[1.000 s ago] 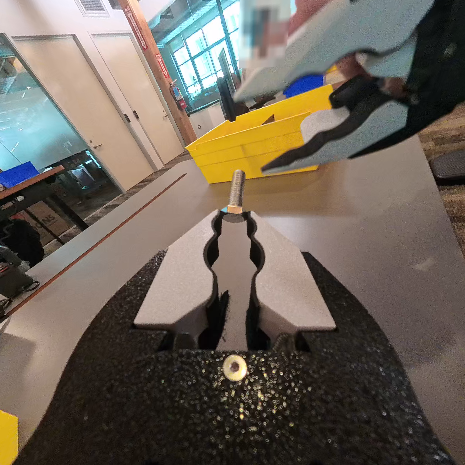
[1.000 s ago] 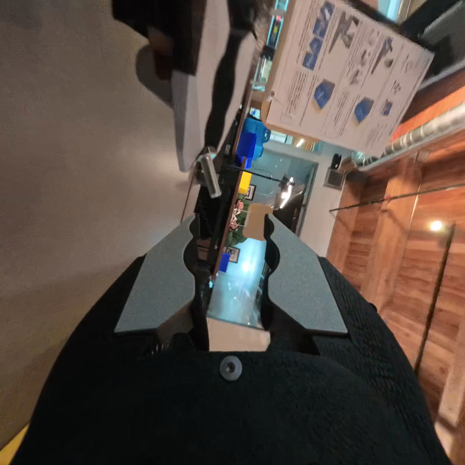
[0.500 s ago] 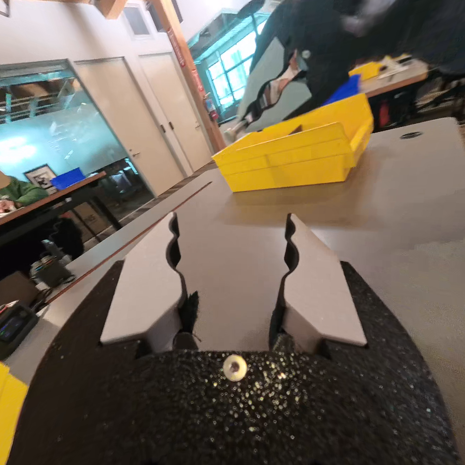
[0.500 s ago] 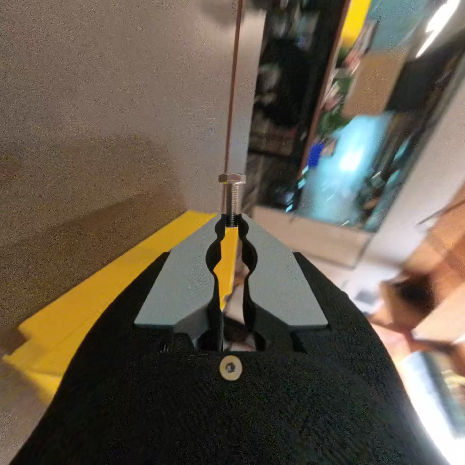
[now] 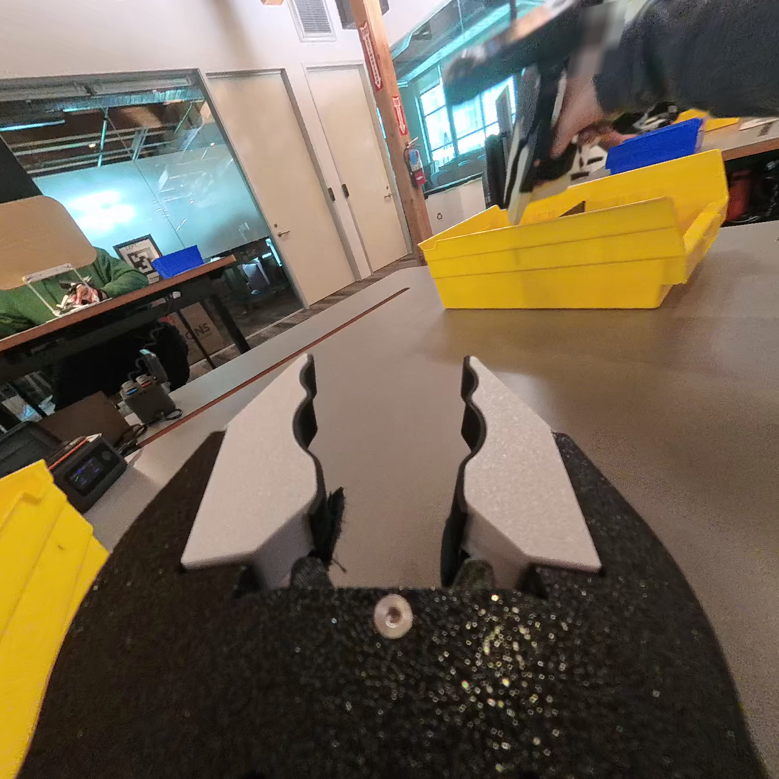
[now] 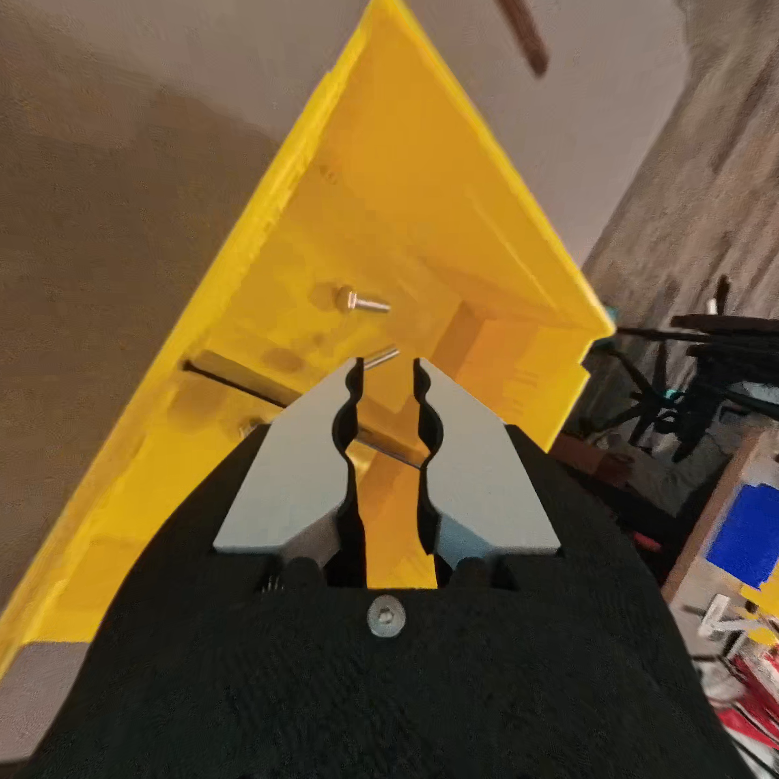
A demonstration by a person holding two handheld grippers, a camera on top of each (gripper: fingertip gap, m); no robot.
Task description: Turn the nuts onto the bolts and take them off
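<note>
My left gripper (image 5: 388, 362) is open and empty, low over the grey table (image 5: 611, 400). A yellow bin (image 5: 548, 261) stands ahead to the right. A hand holds my right gripper (image 5: 518, 210) tip-down over that bin. In the right wrist view my right gripper (image 6: 388, 362) is open with a narrow gap, empty, pointing into the yellow bin (image 6: 421, 168). One silver bolt (image 6: 362, 301) lies on the bin floor. A second bolt (image 6: 381, 356) lies just past the fingertips, partly hidden by the left finger. I see no nut.
Another yellow bin (image 5: 33, 569) sits at my lower left by the table edge. A small black device with a screen (image 5: 88, 472) stands beyond it. A person in green (image 5: 105, 278) sits at a far table. A dark divider slot (image 6: 236, 379) crosses the bin. The gap from one gripper's tips to the other's is roughly 40 centimeters.
My left gripper held a bolt upright a second ago, then opened. My right gripper took the bolt, swung over the yellow bin and has opened; it no longer holds the bolt.
</note>
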